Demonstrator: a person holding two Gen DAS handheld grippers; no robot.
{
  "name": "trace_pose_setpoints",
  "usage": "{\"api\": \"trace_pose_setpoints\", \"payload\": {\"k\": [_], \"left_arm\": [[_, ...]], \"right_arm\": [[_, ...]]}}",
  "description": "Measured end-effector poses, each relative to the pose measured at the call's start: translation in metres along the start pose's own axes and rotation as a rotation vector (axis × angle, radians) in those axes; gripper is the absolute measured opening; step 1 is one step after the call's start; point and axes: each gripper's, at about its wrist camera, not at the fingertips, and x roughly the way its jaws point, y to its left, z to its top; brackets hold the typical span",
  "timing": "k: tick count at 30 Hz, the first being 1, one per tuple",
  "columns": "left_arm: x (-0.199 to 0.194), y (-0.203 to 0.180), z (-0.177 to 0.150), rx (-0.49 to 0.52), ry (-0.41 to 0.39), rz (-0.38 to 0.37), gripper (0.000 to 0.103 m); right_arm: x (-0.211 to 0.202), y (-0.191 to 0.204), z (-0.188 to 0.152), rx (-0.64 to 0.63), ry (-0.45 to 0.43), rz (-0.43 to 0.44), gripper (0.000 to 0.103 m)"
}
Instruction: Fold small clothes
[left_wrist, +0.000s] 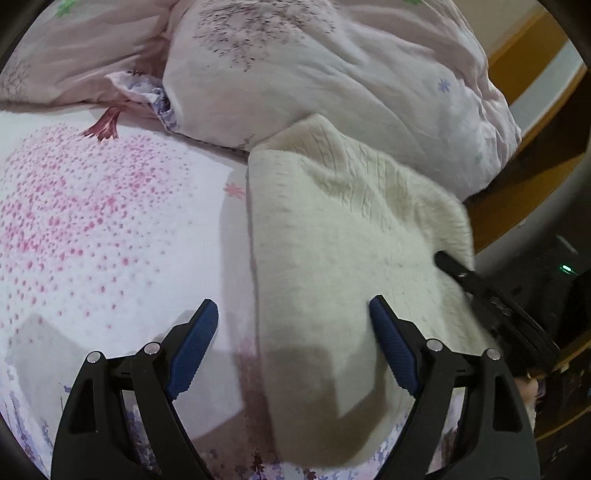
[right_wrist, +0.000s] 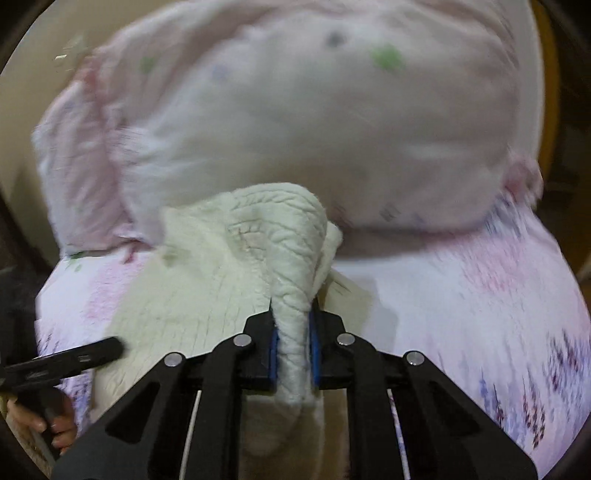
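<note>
Fold is mid-way, my read. The cream cable-knit wool garment (left_wrist: 354, 236) lies on the bed sheet with pink and purple floral print (left_wrist: 92, 229), and already looks doubled into a long strip with a straight left edge. At least one more fold looks left, plus flattening.

Right claw (right_wrist: 292, 343) is clenched on a bunched ridge of the knit, which is pulled up off the bed between its blue pads (right_wrist: 272, 354). The rest drapes down to the left and in front.

Left claw (left_wrist: 293, 314) is released, jaws wide, holding nothing. It straddles the knit's left edge: right finger over the fabric, left finger over bare sheet.

A rumpled pale pink duvet (left_wrist: 332, 81) sits just behind, touching the knit's far end.
</note>
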Motion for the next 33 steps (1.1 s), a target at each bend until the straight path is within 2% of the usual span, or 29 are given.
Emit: {"api": "trace_pose_setpoints", "payload": {"k": [2,8,12,15,17,19,20,22,25,26,27,28,30,33], "left_arm": [[0.005,-0.005,-0.001,0.015,0.006,0.006,0.084],[0.012,-0.009,-0.001,0.015,0.021,0.005,0.084],[0.014,-0.015,-0.003,0.037,0.034,0.003,0.084],[0.014,-0.021,-0.003,0.057,0.032,0.013,0.084],[0.011,-0.020,-0.003,0.060,0.031,0.014,0.084],[0.010,-0.019,-0.004,0.054,0.034,0.010,0.084],[0.010,-0.019,-0.004,0.052,0.035,0.008,0.084],[0.010,-0.021,-0.006,0.056,0.033,0.016,0.084],[0.012,-0.025,-0.007,0.071,0.033,0.032,0.084],[0.012,-0.024,-0.009,0.074,0.033,0.036,0.084],[0.013,-0.025,-0.010,0.079,0.035,0.041,0.084],[0.014,-0.027,-0.011,0.087,0.038,0.044,0.084],[0.015,-0.029,-0.013,0.106,0.046,0.048,0.084],[0.012,-0.028,-0.006,0.097,0.060,0.022,0.084]], "right_arm": [[0.007,-0.014,-0.008,0.031,0.033,0.005,0.012],[0.011,-0.022,-0.004,0.050,0.027,0.011,0.012],[0.030,-0.036,-0.010,0.128,0.099,-0.016,0.014],[0.025,-0.046,-0.011,0.183,0.100,-0.003,0.025],[0.014,-0.050,-0.013,0.208,0.099,0.010,0.043],[-0.004,-0.058,-0.019,0.254,0.088,0.083,0.053],[-0.013,-0.062,-0.024,0.281,0.089,0.138,0.054],[-0.023,-0.066,-0.034,0.299,0.107,0.195,0.054],[-0.033,-0.063,-0.047,0.275,0.141,0.208,0.051],[-0.033,-0.061,-0.053,0.257,0.157,0.201,0.030],[-0.032,-0.059,-0.058,0.242,0.162,0.194,0.014],[-0.029,-0.060,-0.062,0.235,0.173,0.179,0.010],[-0.025,-0.064,-0.070,0.254,0.190,0.155,0.010],[-0.028,-0.066,-0.071,0.265,0.198,0.178,0.014]]}}
